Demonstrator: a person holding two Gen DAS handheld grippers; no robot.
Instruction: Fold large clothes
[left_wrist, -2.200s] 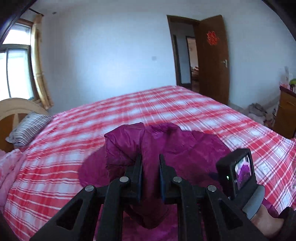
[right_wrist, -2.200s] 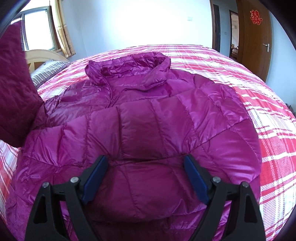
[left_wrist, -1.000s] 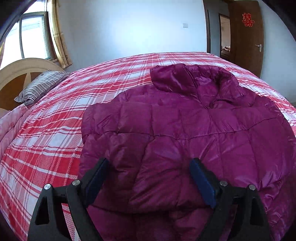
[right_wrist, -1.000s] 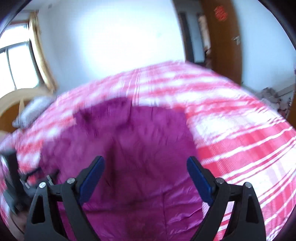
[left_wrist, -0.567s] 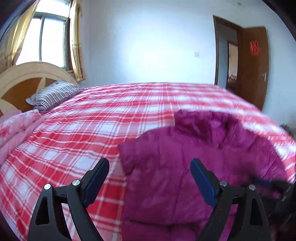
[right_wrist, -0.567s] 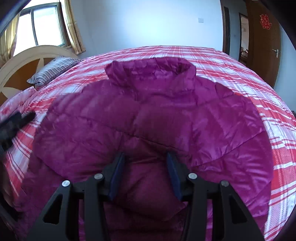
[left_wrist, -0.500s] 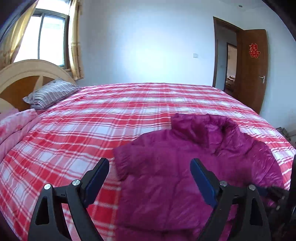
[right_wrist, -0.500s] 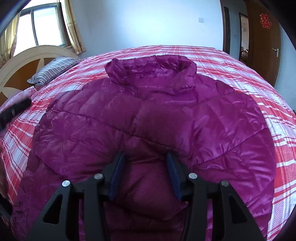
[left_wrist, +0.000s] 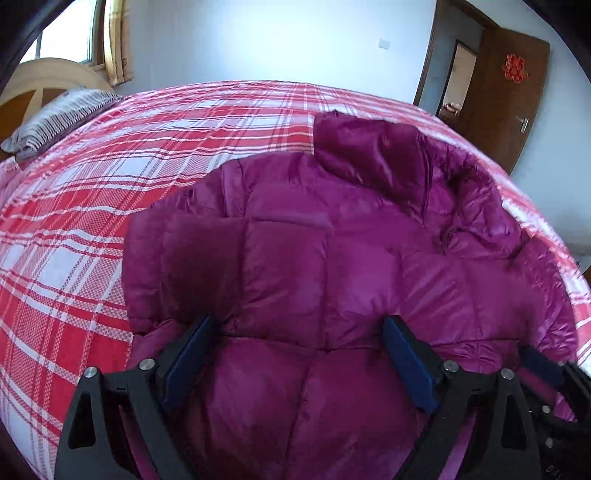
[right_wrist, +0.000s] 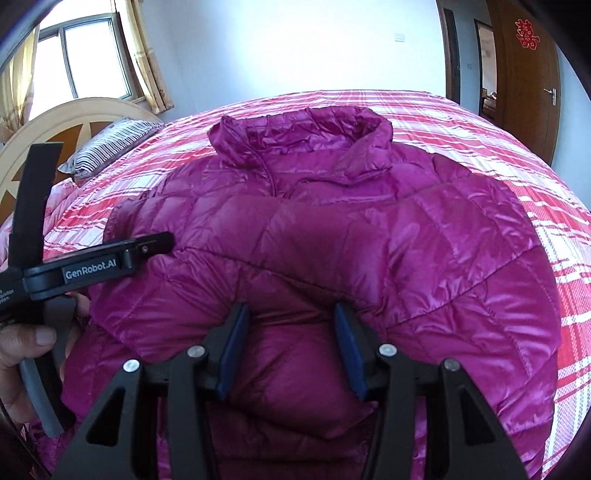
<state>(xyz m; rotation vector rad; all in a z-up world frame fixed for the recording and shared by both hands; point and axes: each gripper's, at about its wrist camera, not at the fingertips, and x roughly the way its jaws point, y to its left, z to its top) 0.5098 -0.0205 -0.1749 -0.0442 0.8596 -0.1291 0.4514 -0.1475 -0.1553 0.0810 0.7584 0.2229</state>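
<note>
A magenta puffer jacket (left_wrist: 332, 240) lies front up on the red plaid bed (left_wrist: 110, 166), collar at the far end. In the right wrist view the jacket (right_wrist: 369, 229) fills the middle. My right gripper (right_wrist: 291, 310) is shut on a puffed fold of the near hem, which bulges between the blue pads. My left gripper (left_wrist: 299, 325) stands open and wide over the hem's left part, with fabric under it and its pads apart from the cloth. One of the left gripper's fingers (right_wrist: 155, 243) shows from the side, held by a hand (right_wrist: 22, 354).
A striped pillow (right_wrist: 110, 144) and a wooden headboard (right_wrist: 74, 122) are at the far left under a window. A brown door (right_wrist: 524, 74) stands open at the far right. Plaid sheet (right_wrist: 554, 229) lies bare to the right of the jacket.
My right gripper came down and closed on the near hem. My left gripper, still open, swung away over the bed and then back down over the jacket's left side.
</note>
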